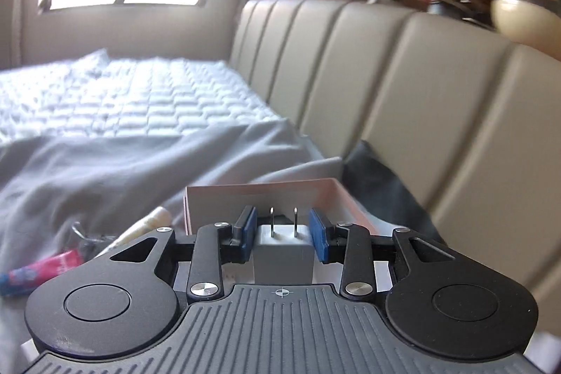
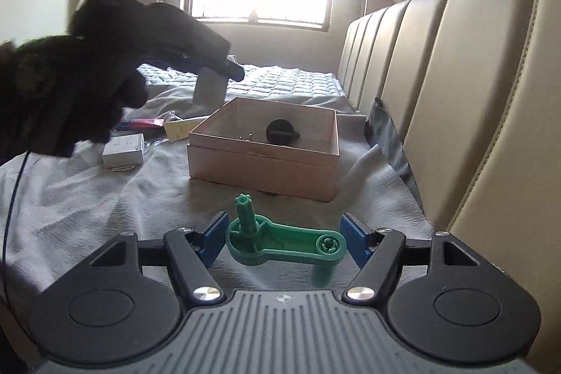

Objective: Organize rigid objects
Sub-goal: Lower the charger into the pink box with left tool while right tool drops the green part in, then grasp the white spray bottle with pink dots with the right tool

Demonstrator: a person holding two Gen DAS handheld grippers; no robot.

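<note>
My left gripper [image 1: 283, 228] is shut on a white wall charger [image 1: 282, 255], prongs pointing forward, held just short of the open pink cardboard box [image 1: 259, 195]. In the right wrist view the left gripper [image 2: 224, 72] hovers with the charger [image 2: 209, 90] beyond the box's [image 2: 263, 163] far left corner. A black round knob [image 2: 280, 130] lies inside the box. My right gripper [image 2: 285, 239] is open, its blue pads on either side of a green plastic crank handle [image 2: 280, 242] that lies on the grey sheet.
A beige padded headboard [image 2: 455, 93] runs along the right. A white adapter [image 2: 123, 151], a yellow card [image 2: 180, 128], a pink tube [image 1: 42, 270] and a cream tube [image 1: 147, 223] lie left of the box. A gloved hand [image 2: 70, 86] fills the left.
</note>
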